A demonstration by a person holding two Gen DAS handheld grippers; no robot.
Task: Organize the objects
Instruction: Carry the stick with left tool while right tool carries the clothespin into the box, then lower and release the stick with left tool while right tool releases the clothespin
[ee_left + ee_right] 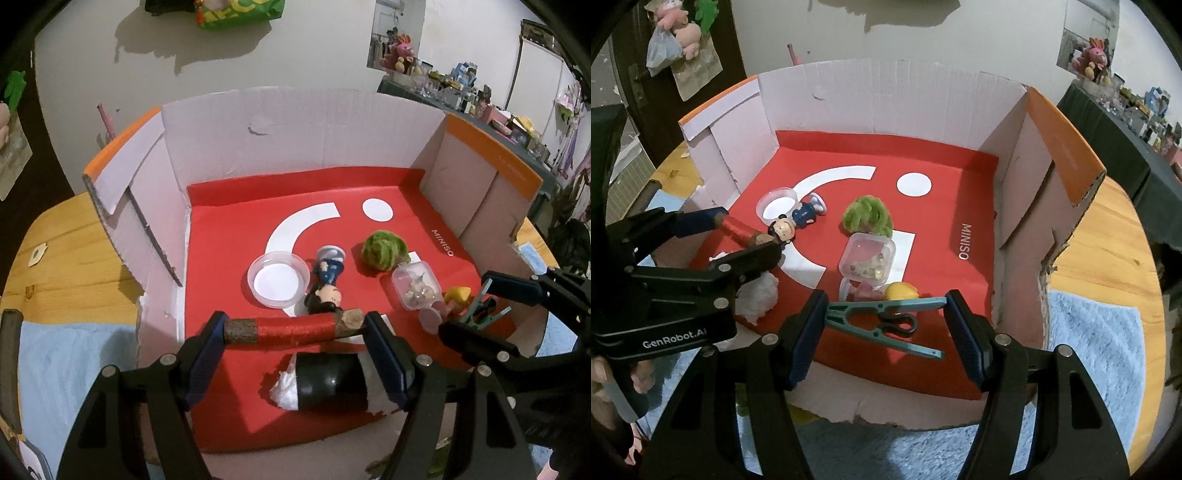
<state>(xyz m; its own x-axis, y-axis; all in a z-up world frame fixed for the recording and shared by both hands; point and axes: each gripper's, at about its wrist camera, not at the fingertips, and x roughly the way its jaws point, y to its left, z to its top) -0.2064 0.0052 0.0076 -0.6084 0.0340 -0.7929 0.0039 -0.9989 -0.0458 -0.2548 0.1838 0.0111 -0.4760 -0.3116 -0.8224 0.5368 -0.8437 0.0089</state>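
My left gripper (295,328) is shut on a wooden stick wrapped in red thread (291,328), held by its two ends over the near part of the cardboard box (295,122). In the right wrist view the same stick (742,230) shows at the left. My right gripper (884,319) is shut on a teal clothes peg (886,317), held lengthwise just above the box's red floor (942,258). Below the stick lies a black roll with white stuffing (332,384). Further in lie a doll figure (327,280), a clear round dish (279,278), a green fuzzy ball (384,253) and a small clear case (415,286).
A yellow piece (901,291) and a clear lid (849,290) lie beside the small clear case. The box stands on a wooden table (1108,236) with a blue cloth (1089,350) at its near side. A person's hand (602,369) holds the left gripper's body.
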